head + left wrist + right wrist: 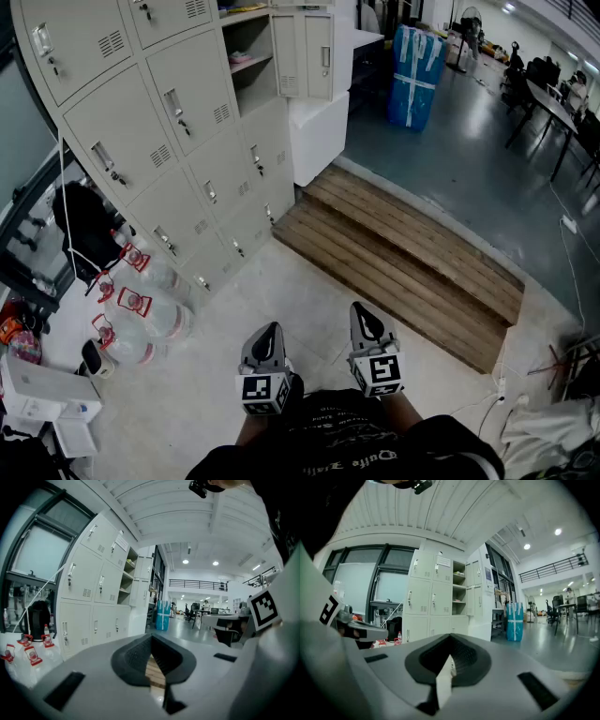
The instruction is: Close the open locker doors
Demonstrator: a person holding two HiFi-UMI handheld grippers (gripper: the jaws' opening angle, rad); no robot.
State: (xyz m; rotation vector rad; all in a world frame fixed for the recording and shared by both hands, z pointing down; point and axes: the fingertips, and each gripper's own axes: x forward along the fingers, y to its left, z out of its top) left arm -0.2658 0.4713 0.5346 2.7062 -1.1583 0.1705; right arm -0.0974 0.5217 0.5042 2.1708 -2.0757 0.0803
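Both grippers low, close to body, well apart from lockers: carry posture, task judged at approach stage.
Left hand-held gripper: jaws pressed together, nothing between.
Right hand-held gripper: same, pressed together, empty. Closed tips suit pushing door; no grasp needed.
Open doors at far end of row, upper tier, swung outward, shelves exposed. Nearer doors shut.
Wooden step between person and open doors. Bottles crowd floor at locker foot, so route likely over step.

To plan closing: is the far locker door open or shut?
Open: the door stands swung out, and the shelves show beside it.
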